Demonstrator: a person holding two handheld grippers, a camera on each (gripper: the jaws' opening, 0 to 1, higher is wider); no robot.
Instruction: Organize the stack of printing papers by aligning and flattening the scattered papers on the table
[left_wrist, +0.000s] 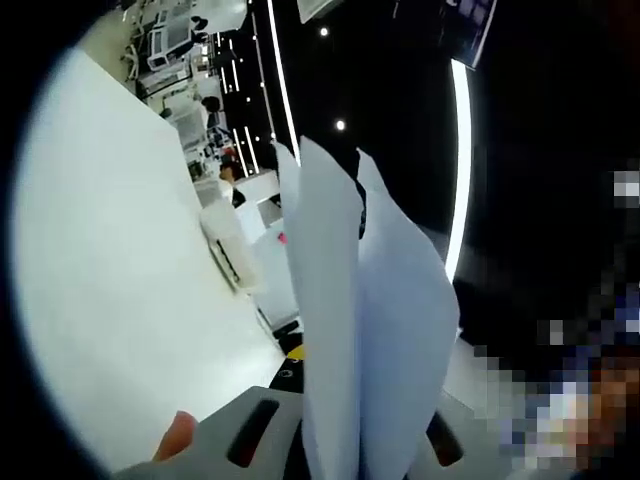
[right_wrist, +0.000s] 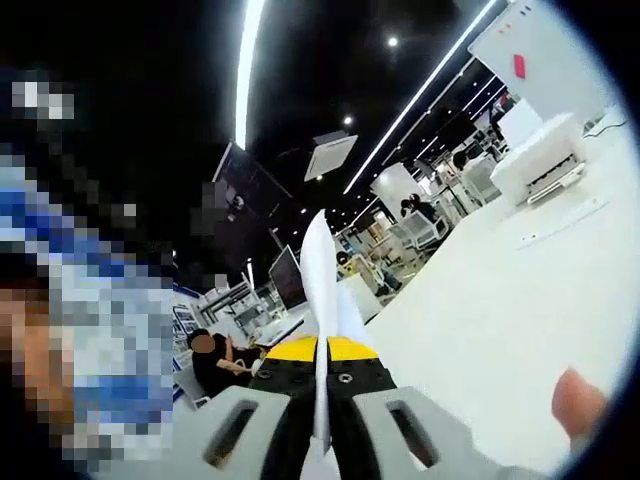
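Note:
A sheaf of white printing papers (left_wrist: 360, 330) stands up between the jaws of my left gripper (left_wrist: 350, 450), which is shut on its lower edge; the sheets fan apart slightly toward the top. In the right gripper view the same papers (right_wrist: 320, 290) appear edge-on as a thin white blade. My right gripper (right_wrist: 322, 410) is shut on them, its grey jaws pressed against both sides. The white table (left_wrist: 120, 300) lies to the left of the held sheets, and the table (right_wrist: 500, 310) spreads to the right in the right gripper view.
A white printer (left_wrist: 230, 245) sits on the table beyond the papers, and the printer (right_wrist: 540, 160) is also at the far right. A fingertip (right_wrist: 580, 400) and another fingertip (left_wrist: 180, 435) show beside the jaws. A seated person (right_wrist: 215, 365) and desks fill the background.

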